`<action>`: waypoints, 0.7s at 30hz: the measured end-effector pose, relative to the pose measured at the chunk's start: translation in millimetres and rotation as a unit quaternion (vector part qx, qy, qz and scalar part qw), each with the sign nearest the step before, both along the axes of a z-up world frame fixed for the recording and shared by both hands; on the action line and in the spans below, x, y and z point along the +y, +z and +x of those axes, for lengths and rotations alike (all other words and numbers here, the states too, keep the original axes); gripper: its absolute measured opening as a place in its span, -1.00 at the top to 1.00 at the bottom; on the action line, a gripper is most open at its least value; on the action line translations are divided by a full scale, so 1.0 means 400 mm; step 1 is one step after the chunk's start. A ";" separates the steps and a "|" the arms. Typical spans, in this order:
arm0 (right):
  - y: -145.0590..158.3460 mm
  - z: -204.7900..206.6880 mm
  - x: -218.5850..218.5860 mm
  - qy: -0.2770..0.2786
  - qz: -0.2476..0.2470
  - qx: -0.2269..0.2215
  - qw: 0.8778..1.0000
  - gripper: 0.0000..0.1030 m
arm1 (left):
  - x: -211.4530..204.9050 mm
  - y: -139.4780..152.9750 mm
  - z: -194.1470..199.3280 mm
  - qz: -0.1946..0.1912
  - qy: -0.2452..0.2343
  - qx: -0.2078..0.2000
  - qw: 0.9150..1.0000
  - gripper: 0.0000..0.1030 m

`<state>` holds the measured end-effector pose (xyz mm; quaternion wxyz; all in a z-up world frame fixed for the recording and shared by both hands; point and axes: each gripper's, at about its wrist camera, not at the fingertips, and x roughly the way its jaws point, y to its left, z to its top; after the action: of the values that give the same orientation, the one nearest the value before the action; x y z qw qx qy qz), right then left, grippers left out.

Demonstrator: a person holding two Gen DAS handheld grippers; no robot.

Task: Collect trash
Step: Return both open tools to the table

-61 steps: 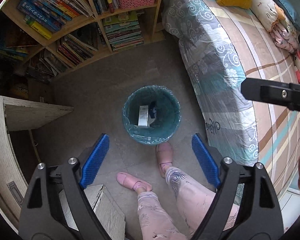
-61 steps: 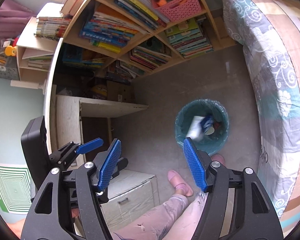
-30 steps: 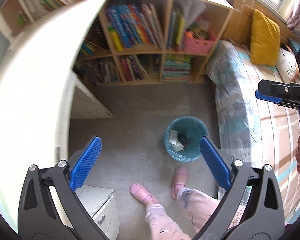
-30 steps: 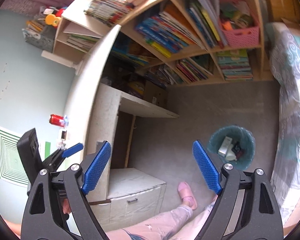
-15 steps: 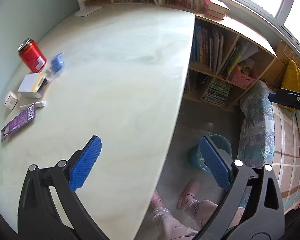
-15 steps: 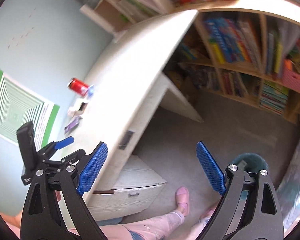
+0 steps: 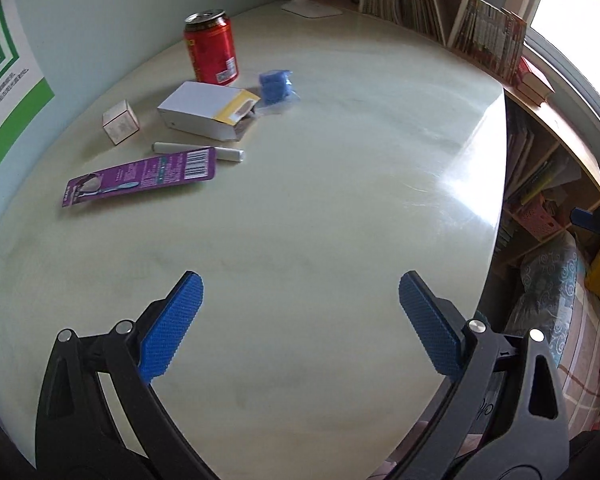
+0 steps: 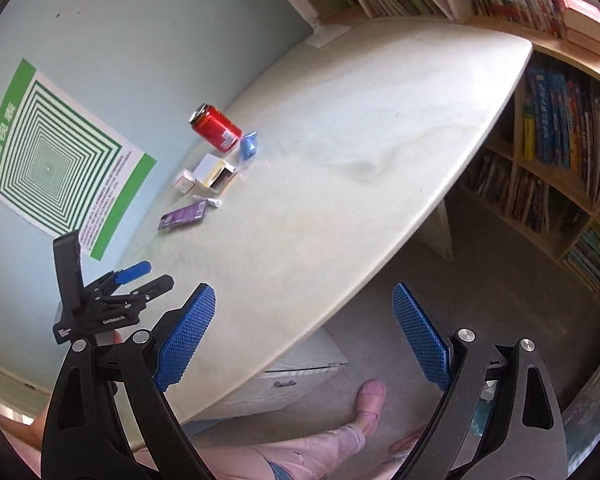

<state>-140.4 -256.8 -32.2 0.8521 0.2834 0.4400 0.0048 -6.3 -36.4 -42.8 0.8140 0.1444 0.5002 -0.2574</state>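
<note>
Blue-padded left gripper (image 7: 300,320) wide open and empty; right gripper (image 8: 304,330) too, its jaws just finished widening, nothing between them. I've swung both off the floor bin back over the table (image 7: 340,200), so last drop looks done. Trash left in a cluster by the far left edge near the wall: red can (image 7: 211,49), white carton (image 7: 206,110), small box (image 7: 120,122), purple card (image 7: 140,176), white tube (image 7: 198,151), blue wrapper (image 7: 275,85). Next pick there.

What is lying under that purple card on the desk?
A white tube pokes out from under the purple card: one capped end shows beside the barcode, another stretch above the card's edge. Its middle is covered, and whatever else the card may hide cannot be seen.
</note>
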 end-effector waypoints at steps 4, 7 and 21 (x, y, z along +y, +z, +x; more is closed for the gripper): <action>0.010 0.052 0.045 0.025 -0.005 0.000 1.000 -0.74 | 0.045 0.001 0.021 -0.004 0.028 -0.008 1.000 -0.87; 0.015 0.093 0.086 0.047 -0.014 -0.001 0.999 -0.74 | 0.076 -0.006 0.037 -0.009 0.048 -0.003 0.999 -0.87; 0.023 0.283 0.228 0.125 -0.027 0.008 0.992 -0.74 | 0.219 -0.024 0.112 -0.034 0.117 0.018 0.992 -0.87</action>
<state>-27.0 -165.6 -23.0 0.8487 0.2032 0.4785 0.0970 38.5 51.2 -52.6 0.8338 0.0526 0.5191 -0.1802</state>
